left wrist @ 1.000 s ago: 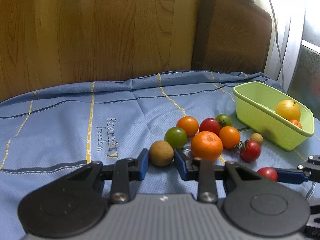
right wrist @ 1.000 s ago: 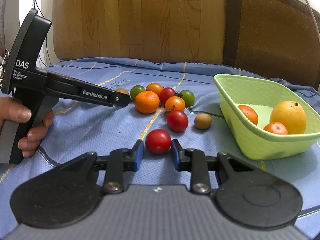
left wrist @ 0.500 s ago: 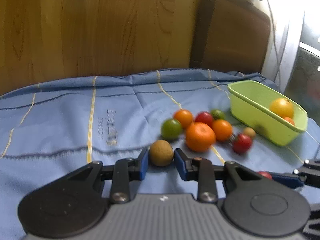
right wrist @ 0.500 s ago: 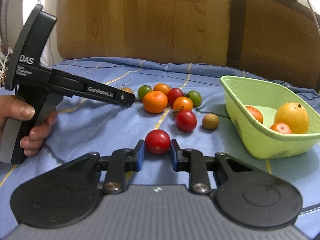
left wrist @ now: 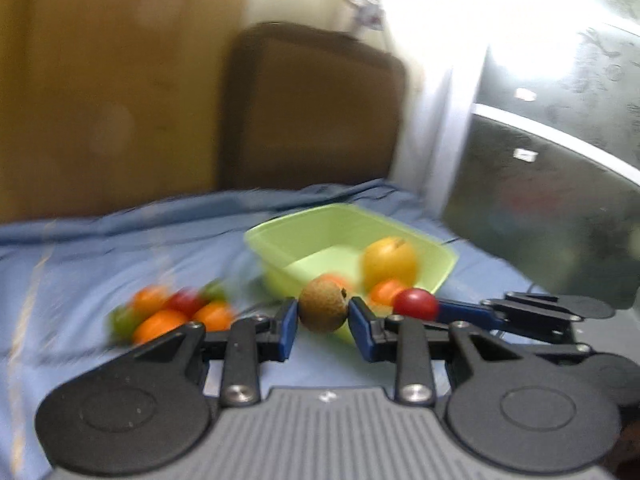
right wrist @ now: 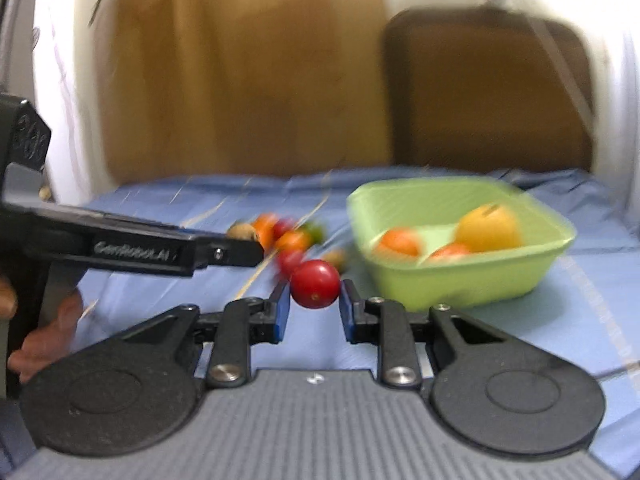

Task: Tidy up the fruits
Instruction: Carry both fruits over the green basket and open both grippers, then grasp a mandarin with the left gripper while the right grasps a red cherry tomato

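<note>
A brown fruit sits clenched in the left gripper, lifted before the green basket. The right gripper grasps a red tomato just left of that basket; loose fruits lie on the blue cloth beyond.

2 hand-held grippers, 1 basket

Black left gripper and right gripper: blue pads, silver screws, ribbed grey base, white "GenRobot.AI" lettering along one side.
</note>
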`<state>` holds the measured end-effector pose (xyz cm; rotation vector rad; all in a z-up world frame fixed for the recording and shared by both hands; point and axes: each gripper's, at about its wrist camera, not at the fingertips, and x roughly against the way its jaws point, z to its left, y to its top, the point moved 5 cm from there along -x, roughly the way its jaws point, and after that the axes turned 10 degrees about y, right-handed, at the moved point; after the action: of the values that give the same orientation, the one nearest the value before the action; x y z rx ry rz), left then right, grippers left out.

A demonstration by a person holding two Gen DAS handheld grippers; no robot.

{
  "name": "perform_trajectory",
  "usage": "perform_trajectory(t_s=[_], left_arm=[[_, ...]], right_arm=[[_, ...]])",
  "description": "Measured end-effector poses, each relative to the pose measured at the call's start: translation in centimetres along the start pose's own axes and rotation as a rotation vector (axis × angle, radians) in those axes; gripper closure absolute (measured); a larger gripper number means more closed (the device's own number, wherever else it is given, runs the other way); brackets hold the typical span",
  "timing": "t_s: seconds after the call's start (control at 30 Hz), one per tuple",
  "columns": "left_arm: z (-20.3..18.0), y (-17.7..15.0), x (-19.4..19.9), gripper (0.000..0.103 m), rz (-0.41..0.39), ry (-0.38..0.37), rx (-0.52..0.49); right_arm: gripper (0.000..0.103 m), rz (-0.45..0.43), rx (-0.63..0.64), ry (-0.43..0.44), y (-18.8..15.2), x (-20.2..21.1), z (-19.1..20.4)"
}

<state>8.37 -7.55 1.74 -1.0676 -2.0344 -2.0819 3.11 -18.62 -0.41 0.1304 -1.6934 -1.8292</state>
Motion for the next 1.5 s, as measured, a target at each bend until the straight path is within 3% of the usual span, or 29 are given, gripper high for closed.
perform_trajectory(t_s=[0.13, 0.27, 0.6, 0.77, 0.87, 1.03, 1.2, 1.37, 1.5], left_arm=[[-2.3, 1.9, -3.5, 0.075, 0.011, -0.034, -0.037], [-3.0, 2.3, -5.9, 0.075, 0.052, -0.039, -0.039], [-2.1, 2.3, -8.2, 0.073, 0.086, 0.022, -0.038], [1.3, 4.1, -4.8, 0.074, 0.006, 0.065, 0.050], [5.7, 4.7, -1.6, 0.074, -0.047, 0.151, 0.127], [12.0, 2.4, 2.2, 0.076, -0.035, 0.262, 0.243], [12.4, -0.9, 2.5, 0.075, 0.029, 0.259, 0.222], [11.1, -1.7, 0.8, 0.073, 0.075, 0.217, 0.182], [10.7, -1.8, -0.5, 0.069, 0.094, 0.192, 0.162]], right_arm=[[0.074, -0.054, -0.003, -0.078, 1.7, 0.9, -3.2], [0.074, -0.040, 0.013, -0.120, 2.0, -0.2, -5.8], [0.069, -0.047, 0.026, -0.169, 1.6, -1.6, -7.7], [0.069, -0.093, 0.012, -0.193, 1.9, -0.7, -7.9], [0.069, -0.128, -0.022, -0.206, 2.5, 0.4, -7.8], [0.069, -0.172, -0.041, -0.098, 3.2, 1.6, -5.2], [0.069, -0.052, -0.004, 0.067, 1.7, -1.7, -0.3], [0.069, 0.091, 0.091, 0.059, 0.5, -6.4, 2.2], [0.069, 0.136, 0.160, 0.046, 0.6, -8.7, 2.8]])
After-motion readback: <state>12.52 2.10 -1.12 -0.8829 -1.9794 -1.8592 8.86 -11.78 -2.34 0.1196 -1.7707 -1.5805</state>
